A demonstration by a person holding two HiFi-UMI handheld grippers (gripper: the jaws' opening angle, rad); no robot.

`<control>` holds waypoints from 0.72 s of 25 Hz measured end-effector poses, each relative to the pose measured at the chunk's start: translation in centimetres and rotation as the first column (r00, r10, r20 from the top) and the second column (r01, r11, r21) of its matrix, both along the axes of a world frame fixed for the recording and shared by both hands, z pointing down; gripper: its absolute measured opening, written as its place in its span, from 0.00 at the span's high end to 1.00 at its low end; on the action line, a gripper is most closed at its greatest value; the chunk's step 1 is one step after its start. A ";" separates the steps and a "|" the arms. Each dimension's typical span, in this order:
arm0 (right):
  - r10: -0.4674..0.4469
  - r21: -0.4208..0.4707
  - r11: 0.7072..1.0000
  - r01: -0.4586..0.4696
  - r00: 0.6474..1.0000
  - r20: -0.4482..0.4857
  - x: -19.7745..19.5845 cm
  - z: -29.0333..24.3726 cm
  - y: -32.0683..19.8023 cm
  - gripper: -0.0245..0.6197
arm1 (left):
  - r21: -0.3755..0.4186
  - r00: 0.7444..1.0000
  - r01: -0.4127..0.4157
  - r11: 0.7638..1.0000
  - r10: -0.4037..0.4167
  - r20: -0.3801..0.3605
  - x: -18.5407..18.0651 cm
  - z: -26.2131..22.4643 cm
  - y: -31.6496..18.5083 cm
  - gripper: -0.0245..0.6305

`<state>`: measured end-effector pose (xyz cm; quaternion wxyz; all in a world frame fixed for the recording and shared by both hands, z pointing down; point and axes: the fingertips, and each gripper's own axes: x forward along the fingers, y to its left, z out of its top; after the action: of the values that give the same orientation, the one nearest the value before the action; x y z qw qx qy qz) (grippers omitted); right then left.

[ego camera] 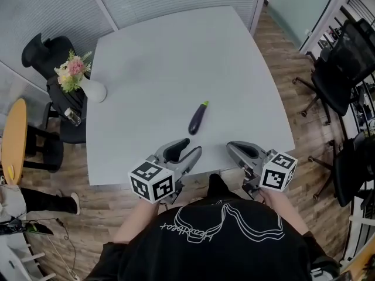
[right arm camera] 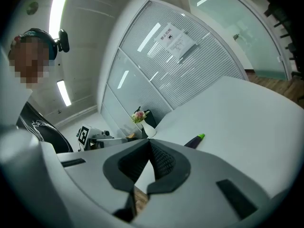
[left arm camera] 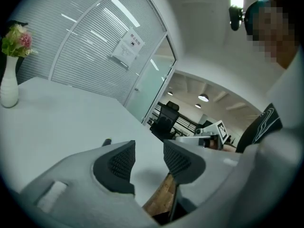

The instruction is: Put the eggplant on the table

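Note:
A dark purple eggplant (ego camera: 198, 119) with a green stem lies flat on the white table (ego camera: 176, 51), near the front edge. Both grippers hang just off that edge, short of the eggplant. My left gripper (ego camera: 192, 147) is open with nothing between its pads (left arm camera: 118, 163); the eggplant's tip (left arm camera: 107, 142) peeks past its left finger. My right gripper (ego camera: 230, 147) points toward the table with its pads meeting and nothing held. In the right gripper view the eggplant (right arm camera: 194, 140) lies beyond the closed jaws, to the right of my right gripper (right arm camera: 148, 147).
A white vase of pink flowers (ego camera: 92, 88) stands at the table's left edge. Black office chairs sit at the right (ego camera: 343, 69) and the far left (ego camera: 44, 51). A round wooden stool (ego camera: 13, 139) is at the left, over wood flooring.

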<state>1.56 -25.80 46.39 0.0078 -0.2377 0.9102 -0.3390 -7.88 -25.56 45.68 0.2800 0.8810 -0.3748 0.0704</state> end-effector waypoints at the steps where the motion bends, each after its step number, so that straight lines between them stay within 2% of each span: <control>1: -0.007 0.017 1.000 0.007 1.000 0.005 -0.4 -0.4 0.4 0.95 | 0.010 1.000 -0.016 1.000 0.016 -0.013 0.2 -0.7 0.7 0.68; 5: -0.048 0.096 0.994 0.047 0.999 0.016 -1.7 -2.3 2.5 0.95 | 0.051 0.997 -0.048 0.998 0.051 -0.054 0.4 -3.0 3.0 0.79; 10: -0.070 0.150 0.987 0.066 0.997 0.020 -2.9 -3.8 4.6 0.95 | 0.075 0.996 -0.067 0.995 0.071 -0.062 0.1 -4.0 5.1 0.90; 18: -0.040 0.166 0.985 0.036 0.999 0.019 -3.9 -4.1 7.3 0.95 | 0.122 0.992 -0.109 0.987 0.116 -0.053 -0.3 -4.9 7.9 0.93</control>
<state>-2.31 -18.48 42.26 0.0312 -0.2151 0.9395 -0.2648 -8.22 -17.67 40.74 0.2338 0.9175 -0.3196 0.0373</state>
